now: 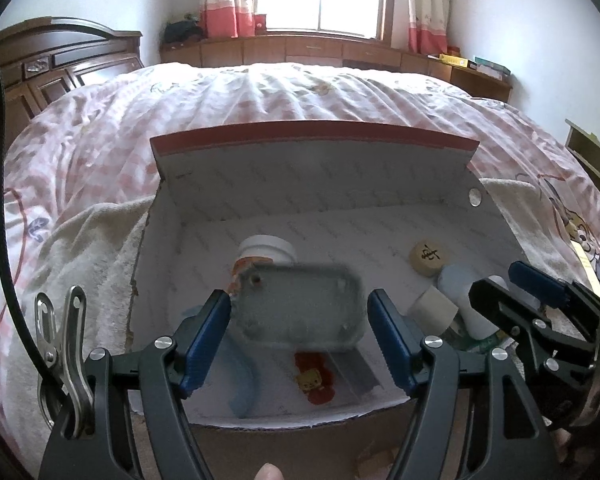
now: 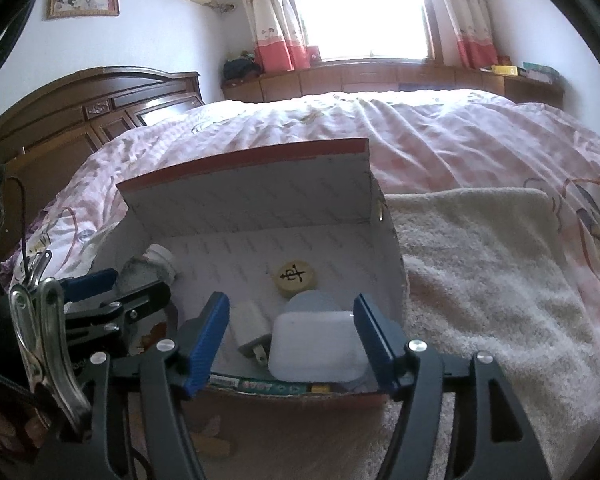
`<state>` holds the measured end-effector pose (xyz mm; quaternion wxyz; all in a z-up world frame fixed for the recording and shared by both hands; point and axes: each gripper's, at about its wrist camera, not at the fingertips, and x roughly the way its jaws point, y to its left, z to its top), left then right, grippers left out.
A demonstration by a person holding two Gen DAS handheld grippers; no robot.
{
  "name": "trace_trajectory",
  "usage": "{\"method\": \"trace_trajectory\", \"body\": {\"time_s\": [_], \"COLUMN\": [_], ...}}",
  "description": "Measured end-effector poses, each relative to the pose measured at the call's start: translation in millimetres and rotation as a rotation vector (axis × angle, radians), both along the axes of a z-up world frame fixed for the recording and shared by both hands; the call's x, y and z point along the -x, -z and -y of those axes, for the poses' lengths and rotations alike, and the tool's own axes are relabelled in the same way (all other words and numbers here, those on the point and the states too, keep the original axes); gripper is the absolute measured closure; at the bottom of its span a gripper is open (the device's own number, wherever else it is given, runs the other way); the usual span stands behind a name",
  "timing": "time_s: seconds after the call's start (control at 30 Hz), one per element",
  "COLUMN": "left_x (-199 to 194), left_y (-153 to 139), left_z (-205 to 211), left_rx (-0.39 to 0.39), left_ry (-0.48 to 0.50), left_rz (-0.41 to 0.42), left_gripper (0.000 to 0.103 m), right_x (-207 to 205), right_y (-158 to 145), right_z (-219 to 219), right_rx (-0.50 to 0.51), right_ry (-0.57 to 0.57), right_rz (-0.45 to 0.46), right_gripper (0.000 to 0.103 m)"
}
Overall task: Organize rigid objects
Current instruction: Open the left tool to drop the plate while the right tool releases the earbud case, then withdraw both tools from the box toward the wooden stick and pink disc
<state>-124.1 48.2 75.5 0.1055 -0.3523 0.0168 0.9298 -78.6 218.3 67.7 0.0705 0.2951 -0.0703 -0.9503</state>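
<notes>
Nearly done, by the look of it: box [image 1: 380,200] on the bed already holding bottle [image 1: 266,250], game piece [image 1: 428,258], plug [image 2: 252,330]. Left gripper [image 1: 299,312] spread around grey case [image 1: 300,308], right gripper [image 2: 290,336] spread around white case [image 2: 316,348], both above the box, neither clearly pinched.

Open cardboard box [image 1: 312,184]: white lining with faint grey diagonal print; red band along lid edge; round wooden game piece [image 1: 429,257]: pale tan, black character on top; translucent grey rectangular plastic case [image 1: 300,305]; white-capped bottle [image 1: 266,250] with orange label; small red and yellow trinket [image 1: 314,378]; gripper pads [image 1: 206,342]: blue on black frames; quilt [image 1: 300,92]: pink-and-white check; towel [image 2: 480,264]: cream; curtains [image 2: 270,12]: cream, coral hems.
</notes>
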Motion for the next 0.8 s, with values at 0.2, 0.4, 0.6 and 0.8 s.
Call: {"method": "trace_trajectory", "body": {"time_s": [0.2,0.4,0.6,0.8], "left_x": [-3,-5,-16,-29], "left_y": [-3,-4,-6,-10], "left_z": [2,3,4,7], "left_rx": [-0.005,-0.008,-0.013,-0.024], "left_ry": [-0.004,0.000,0.008,0.007], "left_rz": [-0.004,-0.002,0.002,0.002], "left_gripper": [0.028,0.028,0.028,0.028], "right_x": [-4,-8,-15,-24], "right_y": [-1,-3,-5,-8], "right_z": [0,-1,-1,-1], "right_rx": [0.007,0.014,0.020,0.031], "right_ry": [0.001,0.005,0.006,0.007], "right_rz": [0.000,-0.004,-0.006,-0.008], "right_gripper": [0.034,0.034,0.034,0.034]}}
